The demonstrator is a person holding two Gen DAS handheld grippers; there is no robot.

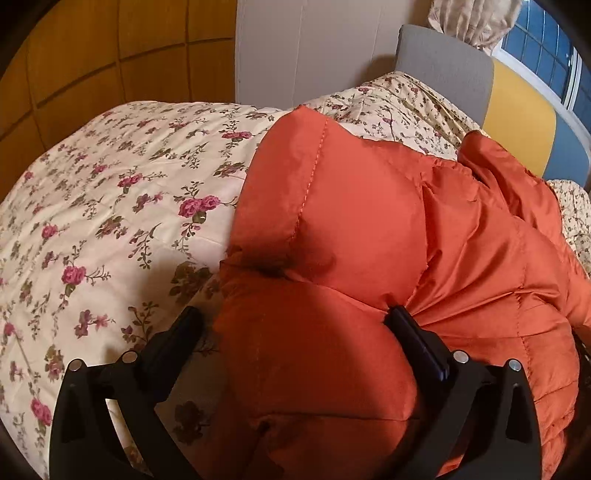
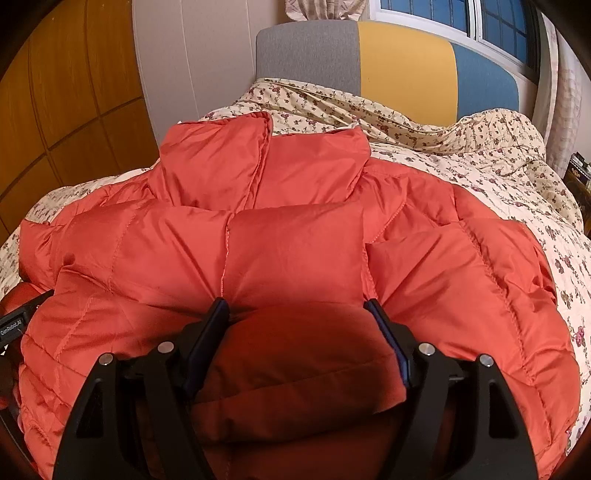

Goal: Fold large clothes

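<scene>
An orange puffer jacket (image 2: pixel 295 236) is lying spread across a bed covered by a floral quilt (image 1: pixel 110 206), its collar pointing toward the grey, yellow and blue headboard (image 2: pixel 402 70) under the window (image 2: pixel 461 18). The left tool (image 1: pixel 295 317) is sitting with its 2 fingers wide apart, a puffy bulge of the jacket's edge swelling between them, the right finger pressing into the fabric. The right tool (image 2: pixel 295 306) is likewise straddling a thick folded section of the jacket near its middle, jaws spread around the padding rather than pinched together.
</scene>
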